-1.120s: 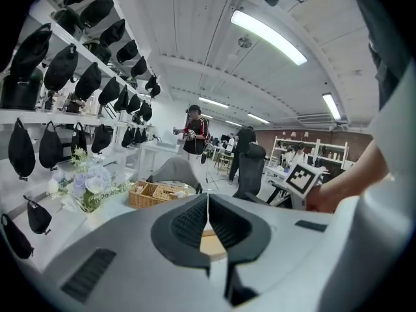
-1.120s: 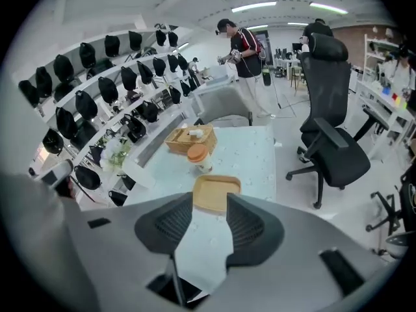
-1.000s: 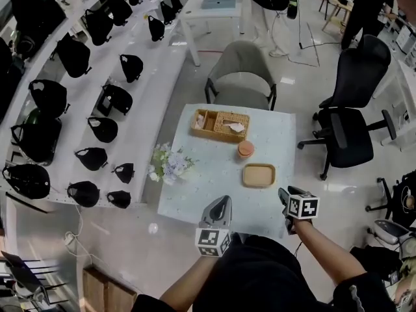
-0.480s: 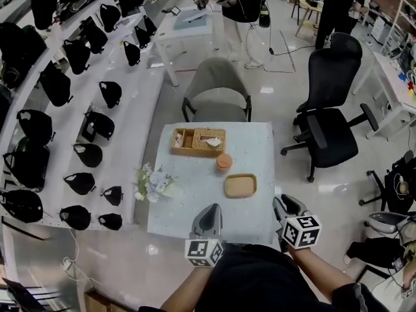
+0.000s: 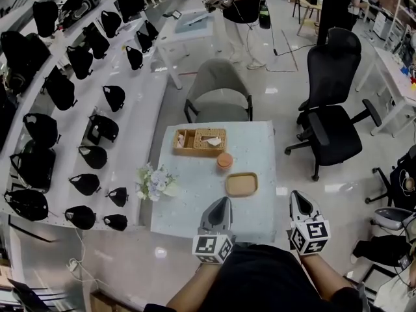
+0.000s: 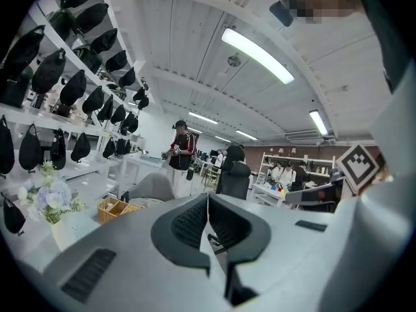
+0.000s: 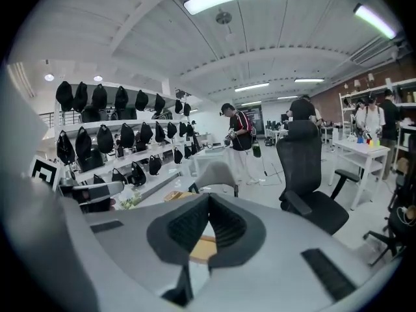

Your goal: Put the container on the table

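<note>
A tan square container (image 5: 241, 184) is seen resting on the pale table (image 5: 188, 203), with an orange cup (image 5: 225, 160) just behind it (toward a wicker basket (image 5: 200, 142)). At the near edge, the left gripper (image 5: 222, 202) is closed on nothing, and the right gripper (image 5: 298, 196) has just been closed, also empty.

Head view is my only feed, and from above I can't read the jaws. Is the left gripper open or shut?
Observer: The left gripper is shut. Its own view shows the jaws together with nothing between them.
Operator: And the right one?
Observer: The right gripper has just been closing and is shut too, with nothing between its jaws.
Operator: What lies ahead of it?
Observer: In the right gripper view the tan tray shows through the gap below the jaw tips, low in the picture.
</note>
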The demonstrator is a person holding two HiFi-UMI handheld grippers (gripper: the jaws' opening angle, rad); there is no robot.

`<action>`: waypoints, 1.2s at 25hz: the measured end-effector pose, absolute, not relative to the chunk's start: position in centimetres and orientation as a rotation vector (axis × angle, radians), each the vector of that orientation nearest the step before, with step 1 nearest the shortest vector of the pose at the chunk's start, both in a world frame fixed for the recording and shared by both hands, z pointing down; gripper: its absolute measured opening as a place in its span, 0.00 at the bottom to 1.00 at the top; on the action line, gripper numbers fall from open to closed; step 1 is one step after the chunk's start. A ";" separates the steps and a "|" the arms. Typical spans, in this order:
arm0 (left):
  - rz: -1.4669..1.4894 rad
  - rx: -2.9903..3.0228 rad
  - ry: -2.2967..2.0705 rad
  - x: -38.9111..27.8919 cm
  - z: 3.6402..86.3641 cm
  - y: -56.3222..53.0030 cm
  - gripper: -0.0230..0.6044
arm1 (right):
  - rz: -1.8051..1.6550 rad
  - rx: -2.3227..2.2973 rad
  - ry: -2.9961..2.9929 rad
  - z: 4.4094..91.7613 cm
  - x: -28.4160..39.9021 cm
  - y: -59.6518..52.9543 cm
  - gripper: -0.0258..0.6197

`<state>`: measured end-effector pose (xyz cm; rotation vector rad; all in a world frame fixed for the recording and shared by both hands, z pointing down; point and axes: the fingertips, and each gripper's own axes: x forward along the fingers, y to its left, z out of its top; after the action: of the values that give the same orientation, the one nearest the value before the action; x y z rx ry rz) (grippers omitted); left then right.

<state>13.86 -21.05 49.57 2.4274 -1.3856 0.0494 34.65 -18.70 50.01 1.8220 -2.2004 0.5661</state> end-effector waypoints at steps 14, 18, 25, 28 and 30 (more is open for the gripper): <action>0.068 2.405 -1.428 14.4 50.1 -19.5 0.05 | 0.467 1.808 -2.255 48.9 36.6 -16.5 0.04; 0.077 2.395 -1.433 14.6 50.6 -18.9 0.05 | 0.467 1.798 -2.249 49.3 36.8 -16.0 0.04; 0.083 2.396 -1.442 14.5 50.6 -18.6 0.05 | 0.475 1.779 -2.245 49.9 36.9 -15.5 0.04; 0.068 2.399 -1.435 14.6 50.5 -18.4 0.05 | 0.468 1.778 -2.252 49.8 36.8 -15.4 0.04; 0.068 2.401 -1.436 14.5 50.6 -18.2 0.05 | 0.467 1.775 -2.255 49.8 36.7 -15.5 0.04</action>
<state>14.48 -18.23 50.59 2.4006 -1.4364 0.0684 36.66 -15.45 49.81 1.7747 -2.2548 0.4673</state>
